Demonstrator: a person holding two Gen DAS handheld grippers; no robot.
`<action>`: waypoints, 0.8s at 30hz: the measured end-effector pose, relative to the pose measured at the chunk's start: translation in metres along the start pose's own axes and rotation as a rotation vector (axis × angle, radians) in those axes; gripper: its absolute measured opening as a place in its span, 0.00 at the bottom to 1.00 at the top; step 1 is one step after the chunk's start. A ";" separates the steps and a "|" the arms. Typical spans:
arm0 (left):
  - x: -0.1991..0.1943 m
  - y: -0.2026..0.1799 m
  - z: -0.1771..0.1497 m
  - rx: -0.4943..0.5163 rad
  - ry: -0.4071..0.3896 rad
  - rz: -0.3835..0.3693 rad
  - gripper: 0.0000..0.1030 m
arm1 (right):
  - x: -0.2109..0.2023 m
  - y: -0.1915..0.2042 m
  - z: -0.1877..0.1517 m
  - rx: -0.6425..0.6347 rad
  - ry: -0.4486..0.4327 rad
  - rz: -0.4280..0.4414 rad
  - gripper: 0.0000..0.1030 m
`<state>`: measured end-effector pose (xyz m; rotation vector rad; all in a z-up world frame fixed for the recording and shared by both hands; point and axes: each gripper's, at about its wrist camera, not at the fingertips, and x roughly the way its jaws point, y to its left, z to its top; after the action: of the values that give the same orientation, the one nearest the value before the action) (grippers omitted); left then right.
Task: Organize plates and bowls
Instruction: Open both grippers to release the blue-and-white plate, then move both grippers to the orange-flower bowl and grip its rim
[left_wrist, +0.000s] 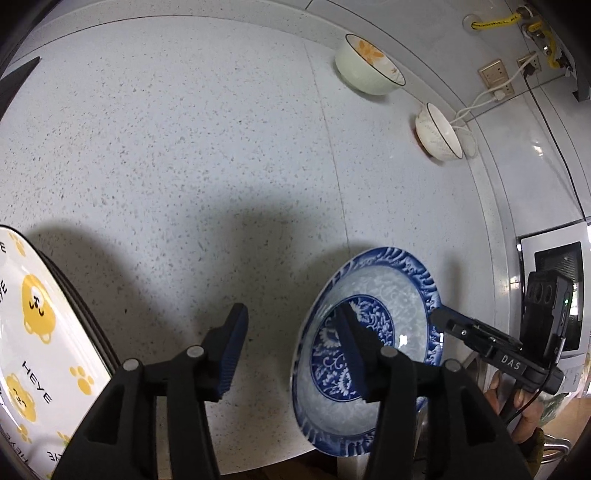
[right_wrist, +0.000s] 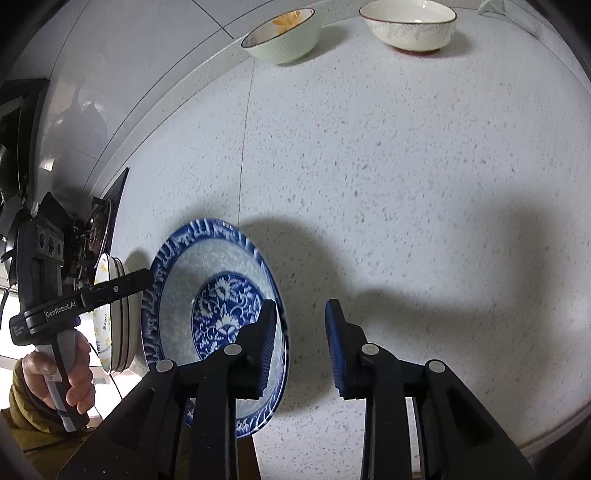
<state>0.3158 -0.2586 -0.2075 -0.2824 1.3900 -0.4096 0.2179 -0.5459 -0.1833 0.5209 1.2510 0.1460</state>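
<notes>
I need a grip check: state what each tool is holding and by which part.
Nothing. Both the left tool and right tool are open; the blue plate rests on the counter.

Black tongs (left_wrist: 291, 350), blue ribbed pads; olive sleeve (right_wrist: 22, 413).

The plate (left_wrist: 384, 291) is blue and white: a deep blue wave-patterned rim, a pale ring with faint scrollwork, and a dark blue floral centre. The counter (left_wrist: 184, 129) is pale grey stone speckled with darker flecks. One bowl (left_wrist: 364, 75) is pale green with an orange flower inside and a dark rim line; the other bowl (left_wrist: 436, 134) is cream with a dark rim and reddish foot.
</notes>
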 end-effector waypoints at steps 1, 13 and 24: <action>0.000 -0.003 0.001 0.008 -0.009 0.006 0.47 | -0.001 0.001 0.004 -0.008 -0.004 -0.001 0.27; -0.029 -0.037 0.041 0.058 -0.119 0.016 0.53 | -0.020 0.017 0.077 -0.080 -0.105 -0.009 0.40; -0.021 -0.061 0.183 -0.016 -0.198 -0.030 0.63 | -0.028 0.021 0.208 -0.104 -0.235 0.069 0.63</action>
<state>0.4862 -0.3128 -0.1332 -0.3478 1.1966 -0.3847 0.4064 -0.6003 -0.1043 0.4773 0.9915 0.2010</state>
